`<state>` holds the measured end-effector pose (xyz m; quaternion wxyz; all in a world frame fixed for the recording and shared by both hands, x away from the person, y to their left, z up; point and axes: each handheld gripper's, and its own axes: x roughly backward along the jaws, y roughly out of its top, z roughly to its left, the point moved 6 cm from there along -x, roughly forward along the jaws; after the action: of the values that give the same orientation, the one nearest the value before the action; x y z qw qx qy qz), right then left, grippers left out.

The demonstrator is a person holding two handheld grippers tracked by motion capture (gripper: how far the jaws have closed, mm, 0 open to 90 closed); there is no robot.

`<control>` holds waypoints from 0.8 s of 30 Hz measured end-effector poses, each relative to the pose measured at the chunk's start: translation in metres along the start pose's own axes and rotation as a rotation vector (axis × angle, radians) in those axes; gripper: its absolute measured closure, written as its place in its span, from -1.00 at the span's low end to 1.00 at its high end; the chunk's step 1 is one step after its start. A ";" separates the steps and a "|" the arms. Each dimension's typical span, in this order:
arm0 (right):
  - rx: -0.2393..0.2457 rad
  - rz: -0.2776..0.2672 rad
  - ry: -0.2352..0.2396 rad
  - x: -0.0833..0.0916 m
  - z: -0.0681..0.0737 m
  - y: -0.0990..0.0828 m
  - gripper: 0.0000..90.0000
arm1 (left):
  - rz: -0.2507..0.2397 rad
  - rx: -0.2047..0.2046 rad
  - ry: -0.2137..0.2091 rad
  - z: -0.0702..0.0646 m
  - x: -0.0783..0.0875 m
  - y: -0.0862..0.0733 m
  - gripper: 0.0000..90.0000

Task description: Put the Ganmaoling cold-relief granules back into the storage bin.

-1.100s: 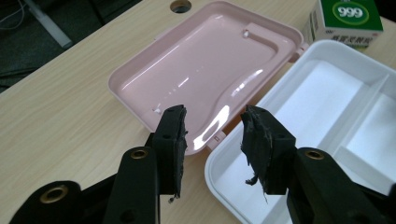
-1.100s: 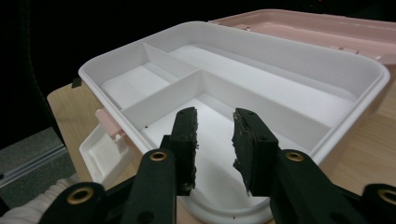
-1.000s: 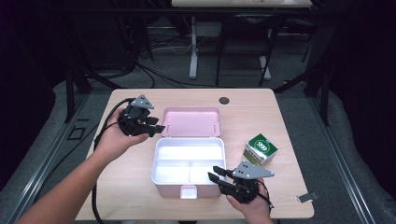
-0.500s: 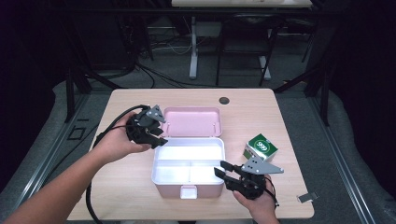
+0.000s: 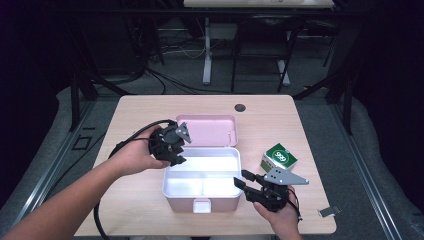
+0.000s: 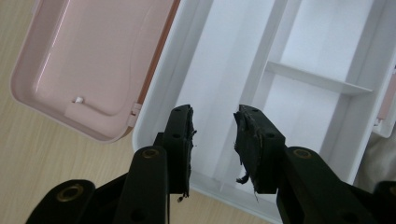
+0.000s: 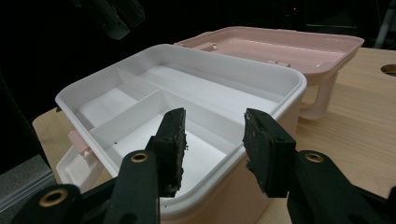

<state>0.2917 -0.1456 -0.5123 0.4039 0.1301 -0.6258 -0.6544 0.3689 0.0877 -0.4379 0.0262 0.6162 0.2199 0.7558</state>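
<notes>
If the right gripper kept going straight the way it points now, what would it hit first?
Most likely the near rim of the open box: the right gripper has its open, empty jaws astride that rim, though depth is hard to judge.

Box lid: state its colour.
Pale pink, the lid lies open behind the white box; left gripper view shows it best.

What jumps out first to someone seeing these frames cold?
The open pink storage box at the table's middle: its white tray is divided into compartments with nothing in them, and its lid is flipped back flat behind. A hand-held gripper flanks it on each side, the left gripper over its back left corner and the right gripper at its front right corner, both with nothing between their jaws. A small green carton sits right of the box.
</notes>
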 end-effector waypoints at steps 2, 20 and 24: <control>-0.004 0.003 -0.004 0.000 -0.002 -0.001 0.30 | 0.016 -0.008 -0.002 -0.001 -0.001 0.001 0.48; -0.027 0.017 -0.002 0.000 -0.008 -0.005 0.30 | 0.182 -0.156 -0.045 -0.016 -0.027 0.019 0.58; -0.020 0.018 -0.005 0.000 -0.008 -0.005 0.30 | 0.216 -0.178 -0.062 -0.018 -0.035 0.021 0.66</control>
<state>0.2946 -0.1518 -0.5186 0.4095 0.1189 -0.6212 -0.6575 0.3652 0.0530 -0.4652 0.0061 0.6546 0.0834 0.7513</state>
